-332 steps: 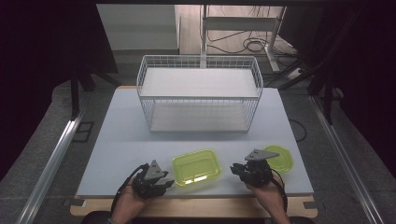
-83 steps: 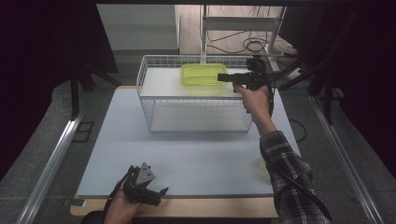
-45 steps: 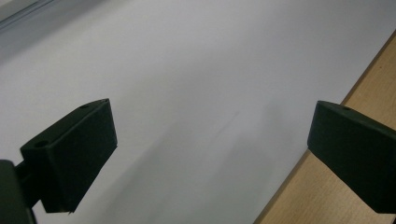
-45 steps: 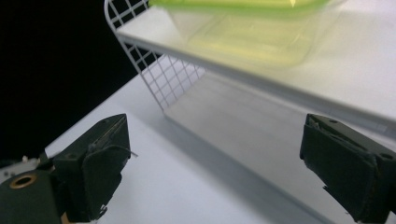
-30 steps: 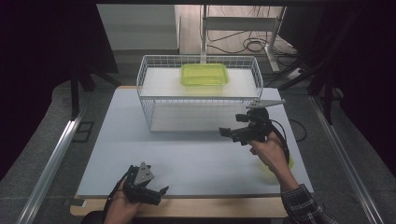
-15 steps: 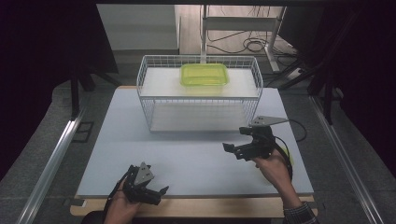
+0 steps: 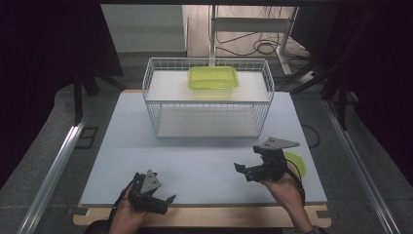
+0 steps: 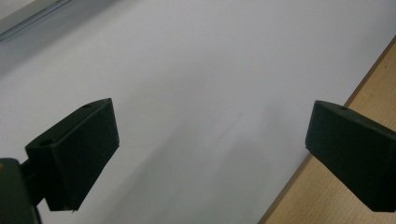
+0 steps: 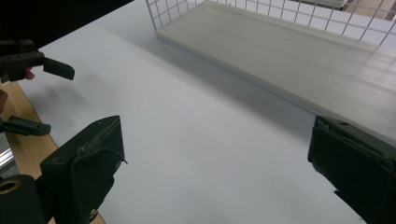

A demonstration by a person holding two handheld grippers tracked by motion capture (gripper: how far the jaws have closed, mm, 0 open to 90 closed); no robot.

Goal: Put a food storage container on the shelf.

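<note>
One thin green lid [image 7: 296, 163] lay on the table [image 7: 204, 165] at 3 o'clock of the wide-open, empty right hand-held gripper [image 7: 248, 170], probably light, bendy, best pinched by its rim.

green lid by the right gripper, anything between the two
Nothing visible. The green lid lies flat on the table just behind the open right gripper, partly hidden by the gripper's own body.
</note>
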